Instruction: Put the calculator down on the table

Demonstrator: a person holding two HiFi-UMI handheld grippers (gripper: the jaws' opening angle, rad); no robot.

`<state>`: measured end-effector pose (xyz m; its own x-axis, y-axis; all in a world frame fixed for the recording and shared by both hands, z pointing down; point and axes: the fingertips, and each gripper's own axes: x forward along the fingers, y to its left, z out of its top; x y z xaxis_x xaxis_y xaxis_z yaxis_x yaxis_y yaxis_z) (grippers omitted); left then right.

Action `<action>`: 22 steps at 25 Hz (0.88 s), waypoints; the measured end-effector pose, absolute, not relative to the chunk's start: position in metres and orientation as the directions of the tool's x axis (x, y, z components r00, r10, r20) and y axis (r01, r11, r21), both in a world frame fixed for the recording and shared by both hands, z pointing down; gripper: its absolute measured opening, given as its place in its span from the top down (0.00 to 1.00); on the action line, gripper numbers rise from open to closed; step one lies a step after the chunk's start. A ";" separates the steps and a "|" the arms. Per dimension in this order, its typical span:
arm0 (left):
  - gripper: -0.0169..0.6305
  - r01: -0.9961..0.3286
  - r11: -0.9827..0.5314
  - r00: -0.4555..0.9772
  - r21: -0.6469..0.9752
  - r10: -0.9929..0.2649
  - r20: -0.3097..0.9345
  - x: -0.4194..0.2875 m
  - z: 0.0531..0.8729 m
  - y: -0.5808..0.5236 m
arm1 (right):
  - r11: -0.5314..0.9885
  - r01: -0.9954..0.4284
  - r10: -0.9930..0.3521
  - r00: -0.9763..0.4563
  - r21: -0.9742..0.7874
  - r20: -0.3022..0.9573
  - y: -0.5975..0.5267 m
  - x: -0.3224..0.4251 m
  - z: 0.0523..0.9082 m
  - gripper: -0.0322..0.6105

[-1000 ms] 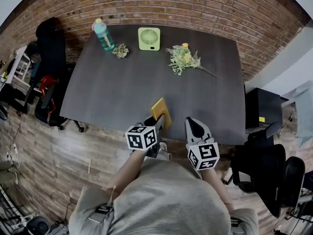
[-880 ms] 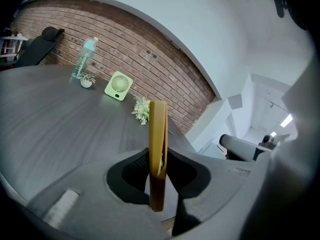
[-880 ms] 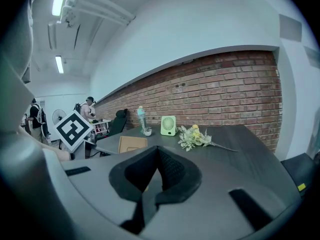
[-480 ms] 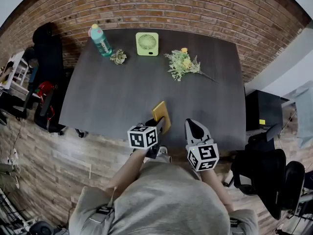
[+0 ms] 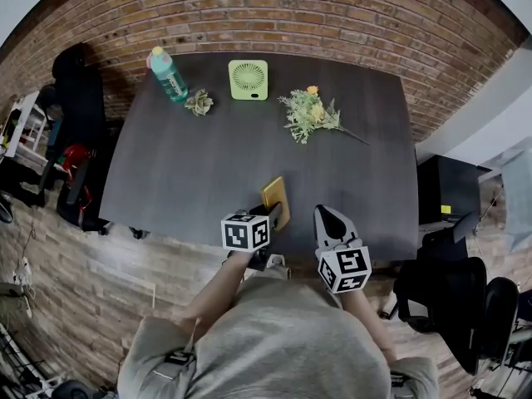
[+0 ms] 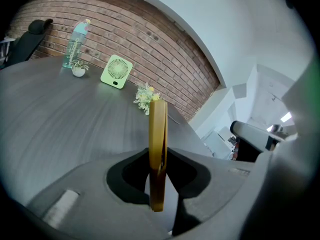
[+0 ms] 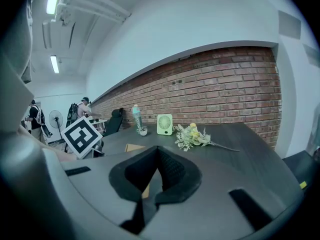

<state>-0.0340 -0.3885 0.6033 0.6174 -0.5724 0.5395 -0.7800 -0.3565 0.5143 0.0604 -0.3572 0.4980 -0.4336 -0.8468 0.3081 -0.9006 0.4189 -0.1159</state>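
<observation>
Jaws: left gripper [image 6: 158, 183] clamps calculator [image 6: 158, 134] edge-on; right gripper [image 7: 156, 184] closed, empty. Only head view shows its yellow face over table [image 5: 191, 165].

Head view looked steeply down on the table [image 5: 208, 165] from its 6 o'clock edge. Both gripper views sat low, facing roughly 12 o'clock; all three caught the fan [image 5: 248, 79].

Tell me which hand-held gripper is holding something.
The left hand-held gripper, clamped on the yellow calculator; the right hand-held gripper is closed and empty.
</observation>
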 end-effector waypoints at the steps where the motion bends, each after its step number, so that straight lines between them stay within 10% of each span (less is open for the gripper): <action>1: 0.84 -0.780 -0.357 0.618 0.514 -0.569 0.543 -0.034 0.605 -0.390 | 0.418 -0.901 -0.847 -0.433 -0.116 0.309 -0.358 0.061 0.499 0.95; 22: 0.82 -0.792 -0.352 0.609 0.500 -0.527 0.593 -0.033 0.624 -0.420 | 0.428 -0.895 -0.834 -0.444 -0.124 0.327 -0.372 0.055 0.509 0.95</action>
<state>-0.0331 -0.4202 0.6243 0.6087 -0.5273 0.5928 -0.7915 -0.3518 0.4997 0.0553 -0.3724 0.5089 -0.4441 -0.8344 0.3265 -0.8953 0.4279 -0.1241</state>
